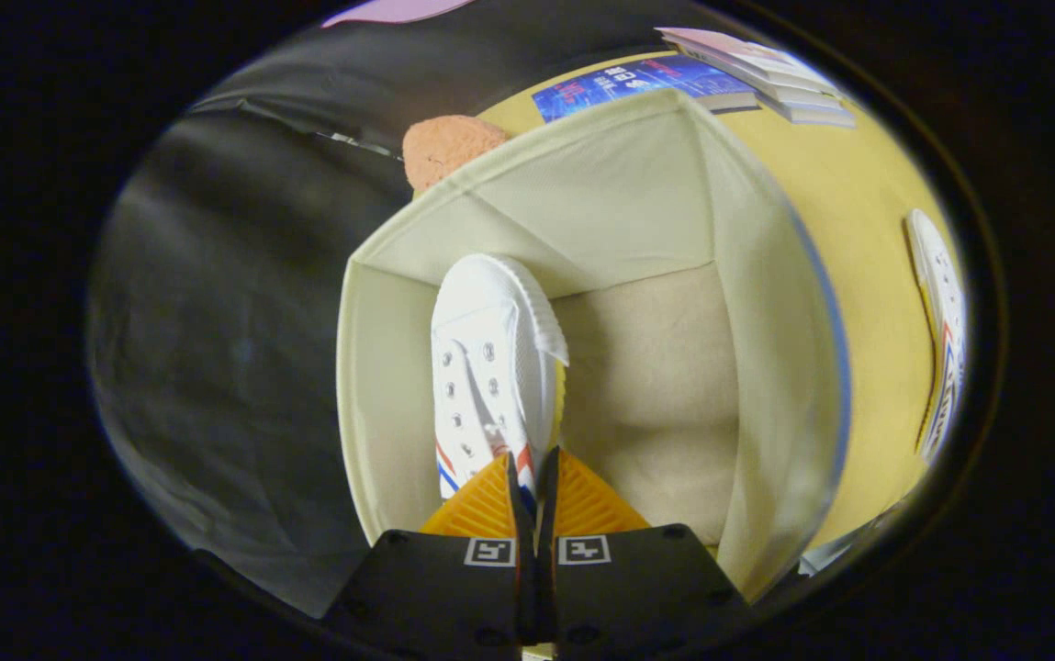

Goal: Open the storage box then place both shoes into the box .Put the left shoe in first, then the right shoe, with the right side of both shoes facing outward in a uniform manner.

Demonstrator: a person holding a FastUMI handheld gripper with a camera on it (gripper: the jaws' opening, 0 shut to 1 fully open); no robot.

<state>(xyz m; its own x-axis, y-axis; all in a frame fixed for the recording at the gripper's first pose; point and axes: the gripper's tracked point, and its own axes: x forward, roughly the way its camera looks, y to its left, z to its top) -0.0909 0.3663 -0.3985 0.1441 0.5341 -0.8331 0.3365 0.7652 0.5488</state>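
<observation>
The handheld two-finger gripper had its fingers drawn close together, pinching a thin edge of the white canvas lace-up shoe with red and blue side stripes, apparently the collar near the heel, so that the shoe hung toe-first ahead of the fingers and down into the open cream fabric storage box. The shoe sat close against the box's left wall, leaving the tan floor beside it free, a placement that looked meant to save room for its partner. Whether the toe already touched the bottom could not be told. Beyond the box's right wall, well apart, the second white striped shoe lay on the yellow tabletop, waiting its turn. Behind the box stood a rough orange rounded object, and farther back a blue-covered book and a small stack of pale books. Judging by this, the box was open and the first shoe was about to be set down, with the second yet to be fetched
</observation>
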